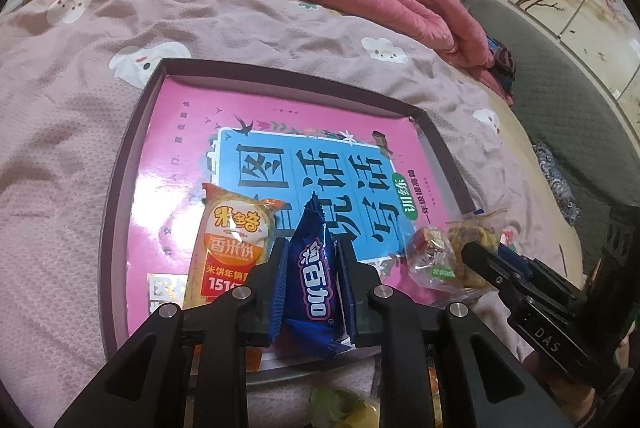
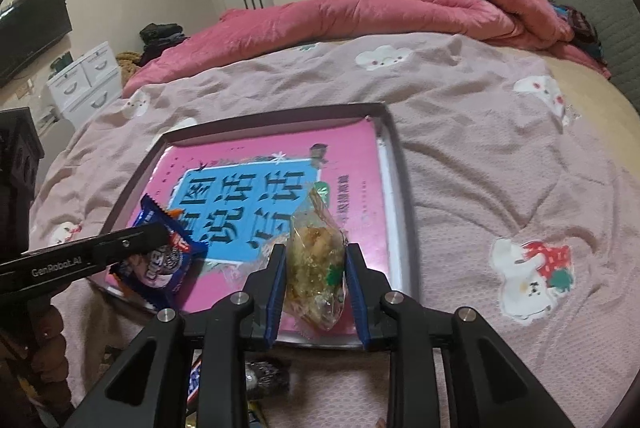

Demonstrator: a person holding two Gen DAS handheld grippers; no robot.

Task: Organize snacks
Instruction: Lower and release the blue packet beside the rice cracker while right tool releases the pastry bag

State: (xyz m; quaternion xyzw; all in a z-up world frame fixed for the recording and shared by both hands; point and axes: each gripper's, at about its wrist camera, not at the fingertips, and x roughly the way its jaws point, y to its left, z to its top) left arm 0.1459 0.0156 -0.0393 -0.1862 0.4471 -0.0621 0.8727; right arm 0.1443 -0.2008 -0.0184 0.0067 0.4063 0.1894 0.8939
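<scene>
While both hover above the tray's near edge, the left gripper clamps a blue biscuit packet. The right gripper pinches a clear snack bag.

Blue packet; orange-yellow packet; pink-and-blue book; pink bedspread, white animal print.

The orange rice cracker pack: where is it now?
In the left wrist view the rice cracker pack lies on the pink book inside the tray, just left of the blue cookie pack.
</scene>
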